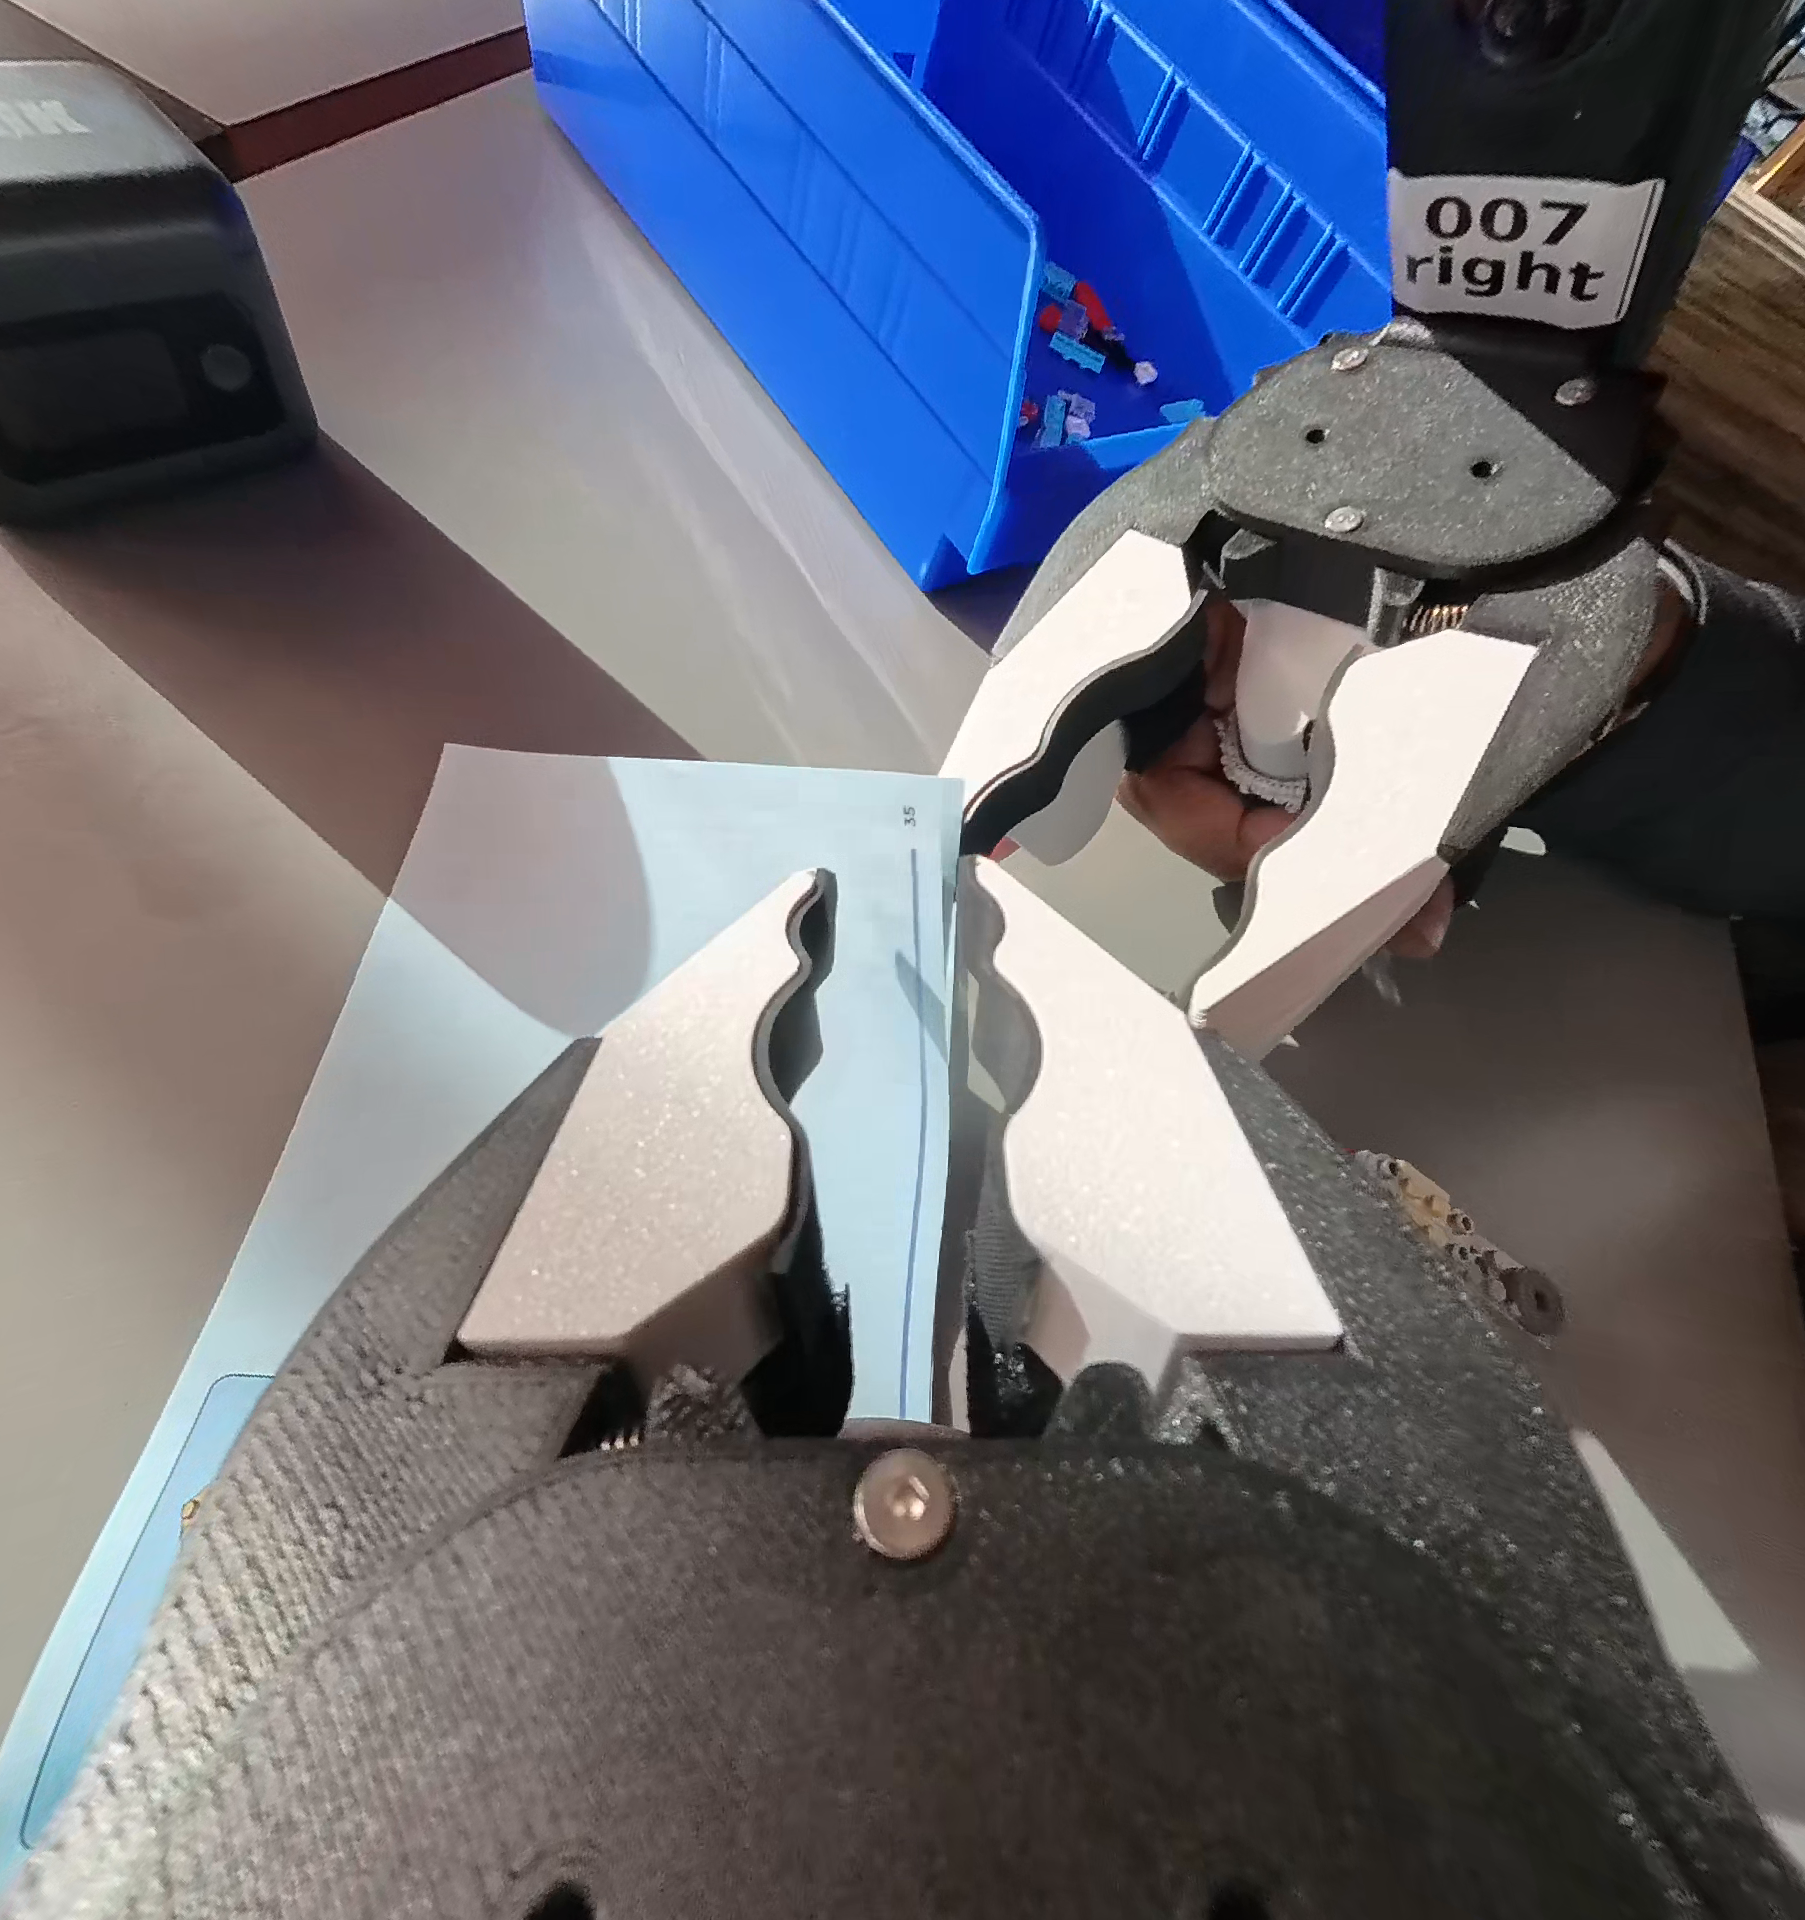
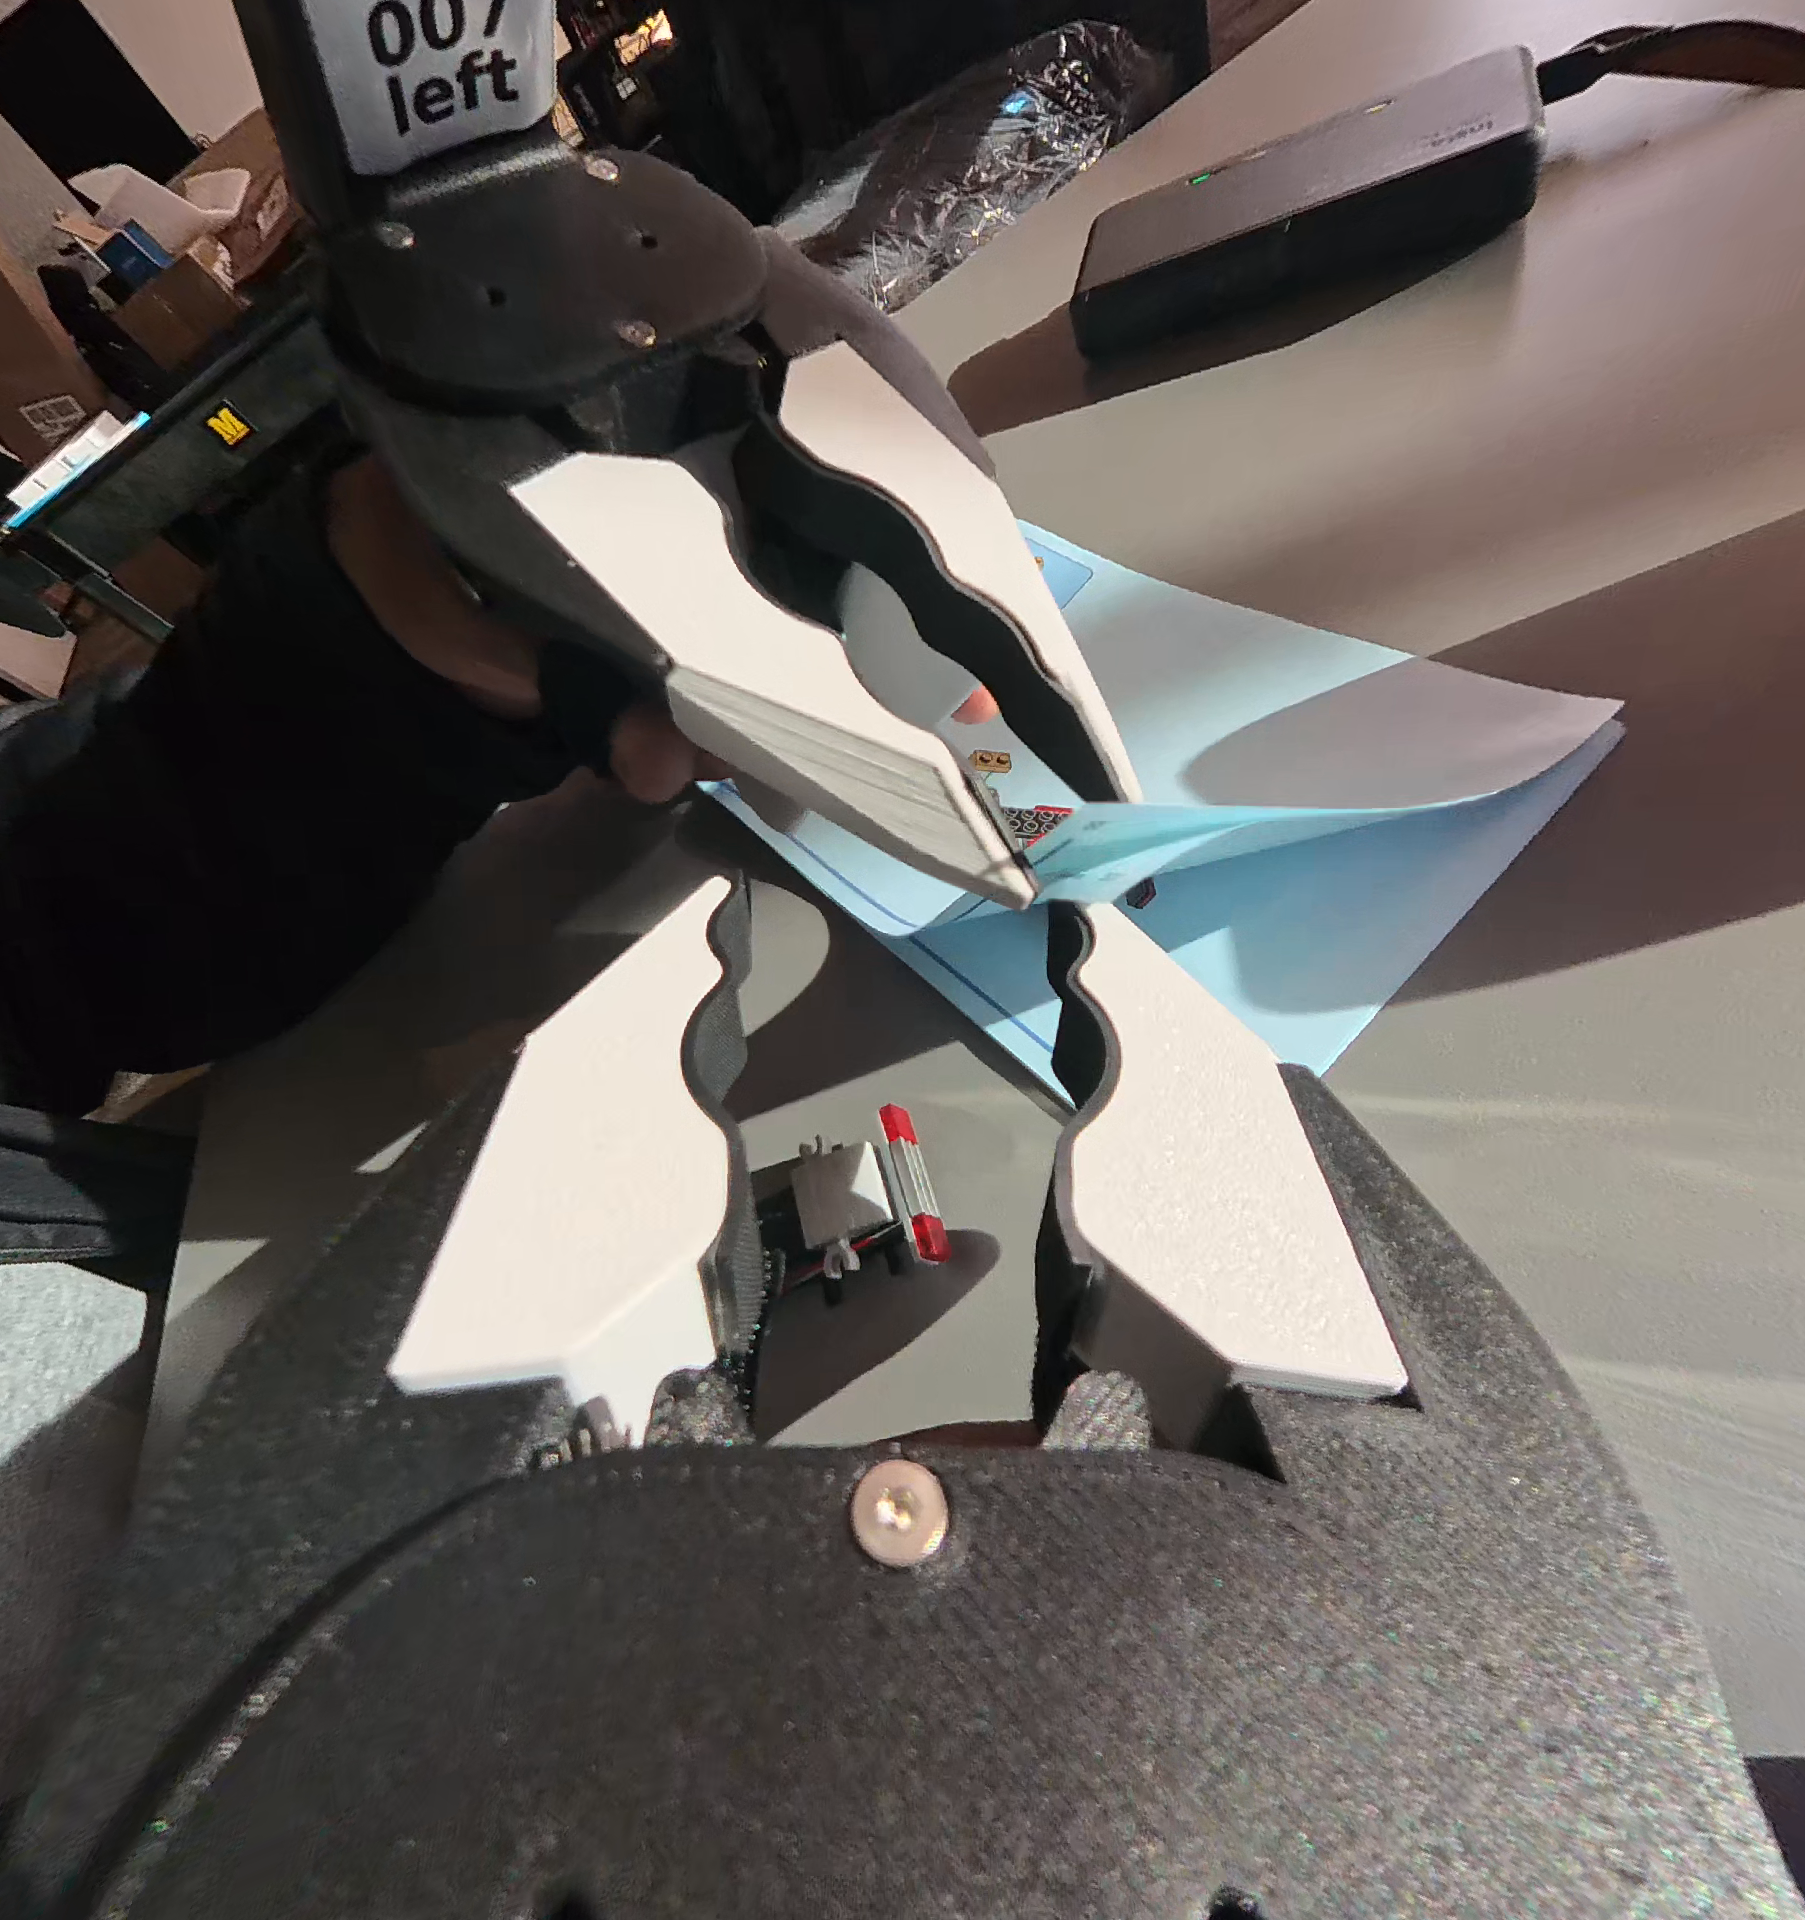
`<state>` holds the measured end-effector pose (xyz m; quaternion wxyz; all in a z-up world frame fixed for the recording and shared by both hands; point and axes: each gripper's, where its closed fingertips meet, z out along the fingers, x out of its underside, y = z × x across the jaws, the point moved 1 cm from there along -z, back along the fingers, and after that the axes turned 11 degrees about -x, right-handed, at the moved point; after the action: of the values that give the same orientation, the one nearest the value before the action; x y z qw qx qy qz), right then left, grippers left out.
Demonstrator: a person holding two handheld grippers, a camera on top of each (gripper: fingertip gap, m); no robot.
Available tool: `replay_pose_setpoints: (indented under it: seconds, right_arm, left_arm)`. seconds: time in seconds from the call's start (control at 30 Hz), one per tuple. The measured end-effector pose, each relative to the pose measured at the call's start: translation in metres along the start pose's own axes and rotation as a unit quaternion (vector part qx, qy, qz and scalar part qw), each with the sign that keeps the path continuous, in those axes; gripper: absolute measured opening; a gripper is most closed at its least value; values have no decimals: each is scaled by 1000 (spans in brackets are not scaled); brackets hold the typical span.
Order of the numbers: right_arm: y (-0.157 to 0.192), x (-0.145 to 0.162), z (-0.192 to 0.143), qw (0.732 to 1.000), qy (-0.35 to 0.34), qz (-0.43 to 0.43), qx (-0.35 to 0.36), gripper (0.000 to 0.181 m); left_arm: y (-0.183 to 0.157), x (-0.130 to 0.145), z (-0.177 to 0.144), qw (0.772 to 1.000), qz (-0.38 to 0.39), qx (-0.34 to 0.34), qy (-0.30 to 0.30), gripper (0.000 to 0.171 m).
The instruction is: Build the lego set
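A light-blue instruction booklet [image 1: 524, 997] lies open on the table, also in the right wrist view [image 2: 1324, 935]. One page [image 2: 1397, 748] curls up off it. My left gripper [image 1: 893, 873] is narrowly open at that page's corner, one fingertip under and one over the edge, as the right wrist view [image 2: 1080, 844] shows. My right gripper [image 2: 900, 899] is open and empty just before the booklet, facing the left one [image 1: 1085, 914]. A small part-built lego model [image 2: 856, 1195], red, white, grey and black, stands on the table beneath it.
Blue bins [image 1: 825, 208] stand at the back, one with several loose lego pieces [image 1: 1085, 343]. A black box-shaped device [image 1: 98, 312] sits at the far left, also in the right wrist view [image 2: 1313, 208]. Small tan and black parts [image 1: 1449, 1226] lie at the right. The table [image 2: 1500, 1195] is grey-brown. The grippers are tip to tip, or close to it.
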<state>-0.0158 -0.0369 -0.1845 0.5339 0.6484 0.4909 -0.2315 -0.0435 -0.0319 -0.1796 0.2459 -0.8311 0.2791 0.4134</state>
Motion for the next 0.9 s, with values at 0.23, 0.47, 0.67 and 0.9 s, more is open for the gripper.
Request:
replay_pose_setpoints:
  seconds: [0.23,0.47,0.67,0.9]
  right_arm:
    - [0,0,1,1000,2,-1,1,60]
    - [1,0,1,1000,2,-2,0,60]
    - [0,0,-1,1000,0,-3,4,60]
    - [-2,0,-1,1000,2,0,14,60]
  left_arm:
    - [1,1,1,1000,-3,-4,3,25]
    - [6,2,0,999,-38,5,3,17]
    - [10,5,1,999,-53,1,9,16]
    - [10,9,5,999,-47,-12,21,15]
